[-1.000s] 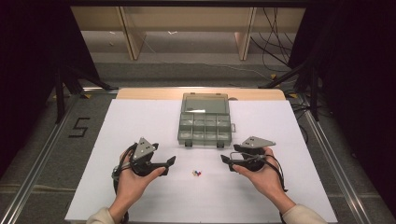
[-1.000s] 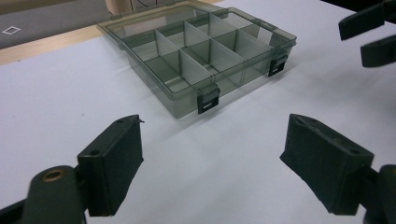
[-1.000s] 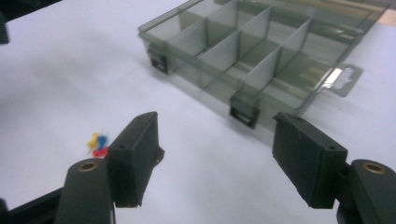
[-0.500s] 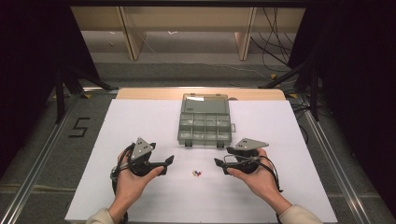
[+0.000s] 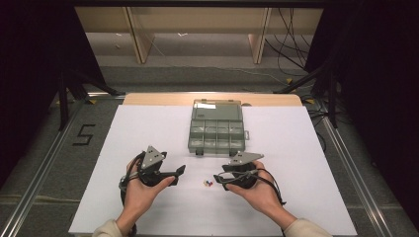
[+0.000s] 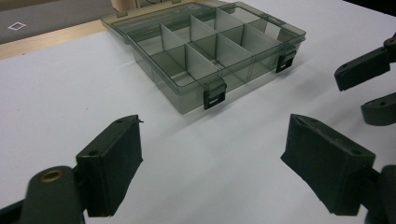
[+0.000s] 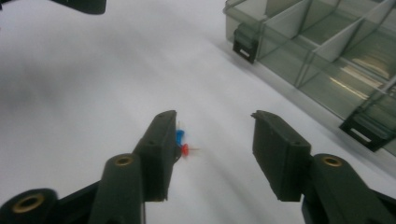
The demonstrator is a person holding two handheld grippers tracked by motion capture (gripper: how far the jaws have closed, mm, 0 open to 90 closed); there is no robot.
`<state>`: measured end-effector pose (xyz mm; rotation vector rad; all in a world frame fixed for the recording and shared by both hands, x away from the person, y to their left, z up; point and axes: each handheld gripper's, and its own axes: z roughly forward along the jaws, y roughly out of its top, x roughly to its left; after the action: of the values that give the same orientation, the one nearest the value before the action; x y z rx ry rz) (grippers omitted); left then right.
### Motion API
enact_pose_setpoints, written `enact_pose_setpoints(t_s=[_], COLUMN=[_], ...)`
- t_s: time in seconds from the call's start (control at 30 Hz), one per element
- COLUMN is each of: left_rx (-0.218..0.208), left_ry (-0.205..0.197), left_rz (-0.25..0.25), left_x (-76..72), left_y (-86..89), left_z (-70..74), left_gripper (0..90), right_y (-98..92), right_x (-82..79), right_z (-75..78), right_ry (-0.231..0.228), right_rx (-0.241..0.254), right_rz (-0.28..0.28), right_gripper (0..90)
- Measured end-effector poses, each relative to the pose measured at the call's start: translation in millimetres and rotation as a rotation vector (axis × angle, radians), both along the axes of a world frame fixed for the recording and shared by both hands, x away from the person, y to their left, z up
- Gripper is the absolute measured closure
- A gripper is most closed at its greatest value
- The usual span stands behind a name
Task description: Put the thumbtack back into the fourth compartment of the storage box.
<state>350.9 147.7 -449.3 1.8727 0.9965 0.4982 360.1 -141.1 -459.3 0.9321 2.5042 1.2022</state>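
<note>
Right gripper (image 7: 212, 140) low over the white table (image 5: 148, 128), jaws half-narrowed and just been closing, nothing pressed between them yet; the push pins (image 7: 181, 142) – one blue, one red – lie against the inner face of one jaw, off-centre; risk: further closing nudges them sideways or catches only one. Left gripper (image 6: 210, 154) wide, empty, near. Farther off, the compartment box (image 5: 217, 131), lid open; a flicked pin could skid toward it.
</note>
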Motion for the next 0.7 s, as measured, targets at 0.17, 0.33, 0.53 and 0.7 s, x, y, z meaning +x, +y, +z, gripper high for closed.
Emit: enact_pose_setpoints(t_s=[0.17,0.33,0.53,0.7], left_rx=[0.005,0.013,0.01,0.003], left_ry=[0.005,-0.001,0.001,0.005], left_rz=[-0.002,-0.012,-0.014,-0.009], left_x=[0.7,1.5,1.8,1.8], left_y=[-0.1,-2.3,-2.1,-2.3], left_z=[-0.6,-0.6,-1.4,-1.5], left_gripper=[18.8,18.8,18.9,18.9], right_y=[16.2,31.3,39.8,43.7], right_x=[2.7,7.5,16.4,16.6], right_z=[-5.4,-13.5,-17.0,-22.8], right_ry=[0.019,0.017,0.041,0.042], right_rx=[-0.04,-0.06,-0.112,-0.133], right_rz=[0.032,0.043,0.071,0.077], right_gripper=[61.1,66.9,69.7,70.5])
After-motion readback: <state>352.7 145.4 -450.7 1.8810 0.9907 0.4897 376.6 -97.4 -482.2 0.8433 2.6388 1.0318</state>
